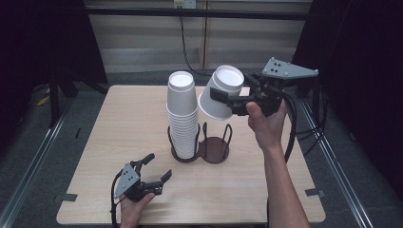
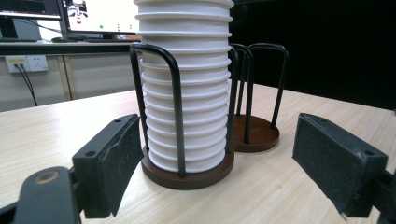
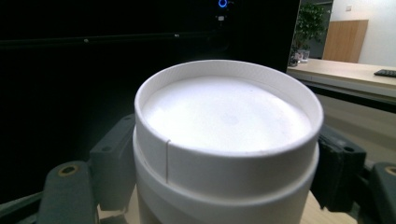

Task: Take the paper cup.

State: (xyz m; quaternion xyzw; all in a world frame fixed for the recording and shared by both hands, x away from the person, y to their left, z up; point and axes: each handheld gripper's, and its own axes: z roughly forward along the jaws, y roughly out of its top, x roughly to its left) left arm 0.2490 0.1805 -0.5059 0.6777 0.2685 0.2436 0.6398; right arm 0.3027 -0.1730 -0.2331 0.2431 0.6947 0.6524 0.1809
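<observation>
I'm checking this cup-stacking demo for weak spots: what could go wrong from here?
1. The right gripper holds the tilted cup upside down by its side wall; squeezing may crush it or let it slip.
2. The tall stack rises well above its wire holder, so a knock could tip it.
3. The left gripper is open, not bracing anything.

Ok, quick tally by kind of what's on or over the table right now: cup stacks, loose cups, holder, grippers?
Stack of nested white cups, in the holder's left ring: 1
Single white cup, upside down and tilted, held in the right gripper: 1
Two-ring wire cup holder: 1
Grippers, counting the left gripper, open: 2
Total: 5
</observation>
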